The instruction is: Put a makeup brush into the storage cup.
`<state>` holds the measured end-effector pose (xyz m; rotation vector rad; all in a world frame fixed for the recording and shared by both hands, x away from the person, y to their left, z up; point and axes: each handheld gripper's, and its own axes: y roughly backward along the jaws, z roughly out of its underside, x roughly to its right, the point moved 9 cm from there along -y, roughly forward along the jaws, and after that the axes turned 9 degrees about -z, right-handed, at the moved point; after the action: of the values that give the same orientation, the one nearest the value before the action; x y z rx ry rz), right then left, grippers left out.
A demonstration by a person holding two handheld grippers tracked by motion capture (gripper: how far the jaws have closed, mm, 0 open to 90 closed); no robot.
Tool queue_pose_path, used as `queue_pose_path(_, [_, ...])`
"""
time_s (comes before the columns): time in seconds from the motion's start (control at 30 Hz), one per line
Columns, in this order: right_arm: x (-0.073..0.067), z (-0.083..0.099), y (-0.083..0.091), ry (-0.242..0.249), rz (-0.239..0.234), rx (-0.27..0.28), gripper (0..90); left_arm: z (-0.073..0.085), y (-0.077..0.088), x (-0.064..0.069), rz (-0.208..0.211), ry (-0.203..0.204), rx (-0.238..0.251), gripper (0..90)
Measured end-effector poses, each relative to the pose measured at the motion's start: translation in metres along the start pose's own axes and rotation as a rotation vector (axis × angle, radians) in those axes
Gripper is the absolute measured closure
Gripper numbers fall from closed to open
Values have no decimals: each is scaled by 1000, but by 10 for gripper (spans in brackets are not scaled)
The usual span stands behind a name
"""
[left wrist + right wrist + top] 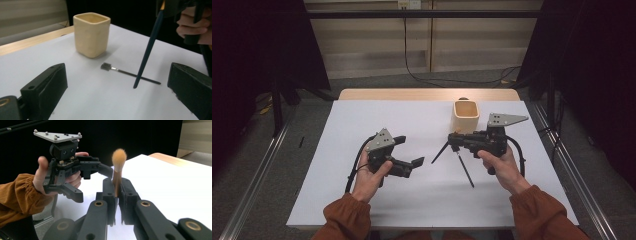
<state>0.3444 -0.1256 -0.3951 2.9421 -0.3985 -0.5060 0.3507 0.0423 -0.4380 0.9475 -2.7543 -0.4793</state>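
The square cream-yellow ceramic-looking cup (pixel 91 35) has a matt, faintly uneven skin with soft rounded edges. The white counter (pixel 362 200) top looks like smooth, matt laminate or paper sheet, with a pale wooden strip (pixel 427 94) of satin finish along its far edge. The small black mascara-type brush (pixel 130 73) lying flat shows a bristly dark head, a shiny metal collar and a thin matt stem. The long brush with a dark blue glossy handle (pixel 149 48) carries a fluffy, soft orange-tan tuft (pixel 119 157). Each tool (pixel 117 195) is matt black plastic, slightly grainy, with brass-coloured pivot bushings; the other tool (pixel 404 154) bears a dull grey metal plate (pixel 58 136). The sleeve (pixel 17 195) is rust-brown ribbed cloth, like corduroy.
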Motion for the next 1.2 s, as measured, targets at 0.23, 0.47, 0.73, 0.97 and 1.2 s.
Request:
queue_pose_path(0.23, [1, 1, 4, -2, 12, 1, 840, -6, 11, -7, -97, -19, 47, 24])
queue_pose_path(0.47, [4, 3, 10, -7, 32, 0, 839, 5, 24, -20, -139, 27, 49, 21])
queue_pose_path(0.73, [8, 3, 16, -6, 54, -4, 839, 14, 44, -35, -197, 16, 45, 22])
queue_pose_path(0.97, [13, 4, 22, -9, 77, -6, 839, 20, 64, -47, -266, 46, 59, 23])
queue_pose_path(1.2, [16, 5, 36, 1, 108, -12, 839, 41, 78, -45, -276, 62, 42, 22])
